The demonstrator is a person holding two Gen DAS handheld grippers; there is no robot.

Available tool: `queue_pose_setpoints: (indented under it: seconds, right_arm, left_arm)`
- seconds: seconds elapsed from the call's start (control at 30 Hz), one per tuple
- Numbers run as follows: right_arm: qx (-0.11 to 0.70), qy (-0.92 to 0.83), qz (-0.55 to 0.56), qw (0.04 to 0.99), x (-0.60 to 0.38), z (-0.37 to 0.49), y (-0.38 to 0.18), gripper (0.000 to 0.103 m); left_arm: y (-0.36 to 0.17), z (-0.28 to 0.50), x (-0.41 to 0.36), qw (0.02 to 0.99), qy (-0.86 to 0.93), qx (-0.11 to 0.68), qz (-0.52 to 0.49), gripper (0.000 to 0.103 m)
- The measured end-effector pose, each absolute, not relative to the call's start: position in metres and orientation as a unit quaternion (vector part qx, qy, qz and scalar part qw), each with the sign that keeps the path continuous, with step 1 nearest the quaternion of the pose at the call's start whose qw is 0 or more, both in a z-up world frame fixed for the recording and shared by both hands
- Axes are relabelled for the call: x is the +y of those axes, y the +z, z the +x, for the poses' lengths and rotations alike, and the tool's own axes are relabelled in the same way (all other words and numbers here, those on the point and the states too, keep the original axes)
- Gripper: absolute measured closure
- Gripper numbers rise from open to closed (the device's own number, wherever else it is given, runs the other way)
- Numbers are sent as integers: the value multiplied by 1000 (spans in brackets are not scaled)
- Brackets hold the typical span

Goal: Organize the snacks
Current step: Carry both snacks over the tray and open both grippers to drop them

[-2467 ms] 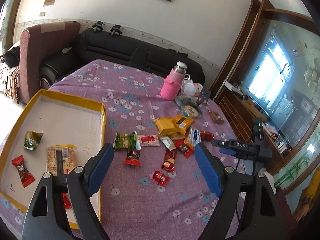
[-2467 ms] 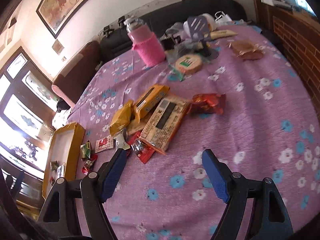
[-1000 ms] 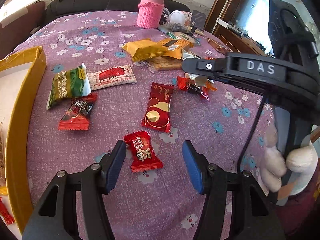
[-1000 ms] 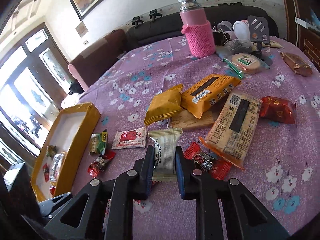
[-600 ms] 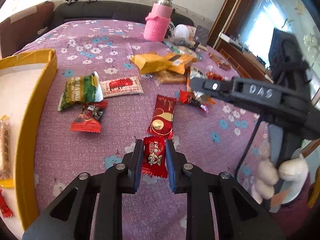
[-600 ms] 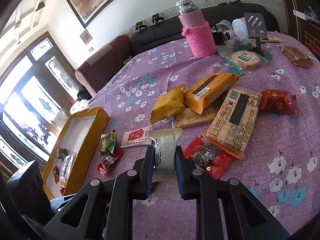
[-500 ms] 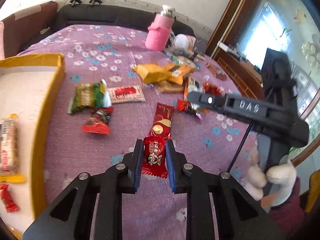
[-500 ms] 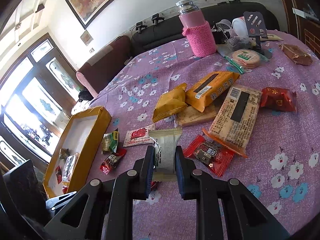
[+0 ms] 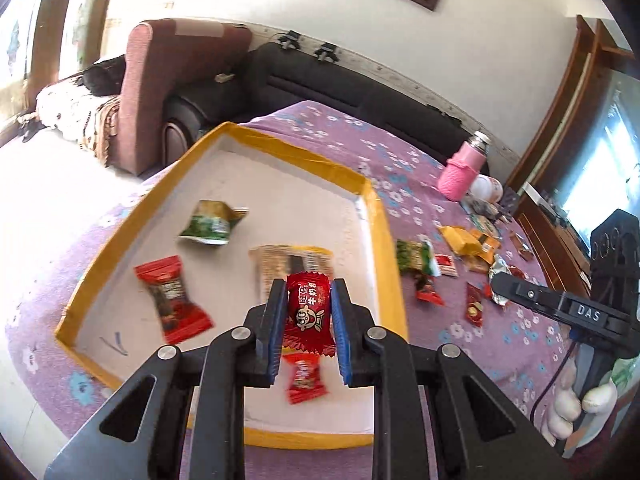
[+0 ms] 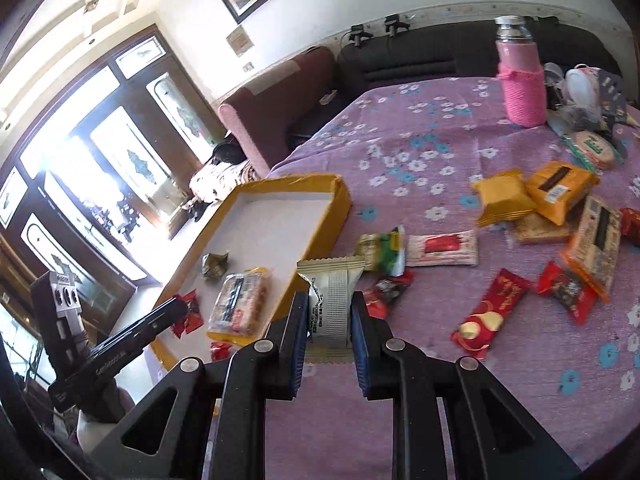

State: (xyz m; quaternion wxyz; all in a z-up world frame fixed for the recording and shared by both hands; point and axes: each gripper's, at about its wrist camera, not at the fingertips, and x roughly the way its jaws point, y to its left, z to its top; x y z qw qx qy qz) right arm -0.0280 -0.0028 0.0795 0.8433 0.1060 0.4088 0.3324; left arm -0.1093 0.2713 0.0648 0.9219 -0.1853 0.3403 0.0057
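Note:
My left gripper [image 9: 307, 300] is shut on a red candy packet [image 9: 308, 314] and hangs over the yellow-rimmed box [image 9: 380, 240]. In the box lie a green packet [image 9: 210, 226], a red packet [image 9: 172, 298], a beige cracker pack [image 9: 290, 266] and another red candy [image 9: 304, 376]. My right gripper [image 10: 330, 312] is shut on a cream wafer packet [image 10: 332, 304], above the purple cloth just right of the box [image 10: 320, 216]. Loose snacks remain on the cloth: a red bar [image 10: 494, 306], a green packet [image 10: 382, 250], yellow packs [image 10: 500, 196].
A pink-sleeved bottle [image 10: 520, 80] and small clutter [image 10: 588, 120] stand at the table's far side. A black sofa [image 9: 320, 84] and a maroon armchair [image 9: 168, 80] lie behind the table. A gloved hand [image 9: 576, 404] holds the right gripper at the right edge.
The left jaws closed on the red candy, lifted it and swung left over the box. The right gripper carried the cream packet left and up toward the box.

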Motion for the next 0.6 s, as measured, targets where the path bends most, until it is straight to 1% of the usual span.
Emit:
queue_pose_setpoints:
  seconds: [0.13,0.3,0.53,0.6]
  right_arm:
    - [427,361,70,826,52,-35,70,82]
    - [445,359,25,820,104,-30,54,82]
    - [453,335,-18,826,134,-21,38,82]
    - [451,325,-24,831,137,-19,36,79]
  left_arm:
    - [51,-107,300,916,30,349,-195,84]
    - [40,-95,316,911,34,362,-194,84]
    - [30,-89,323,906,26,372,-201,83]
    - [30,-89,324,905,24,372,-205,82]
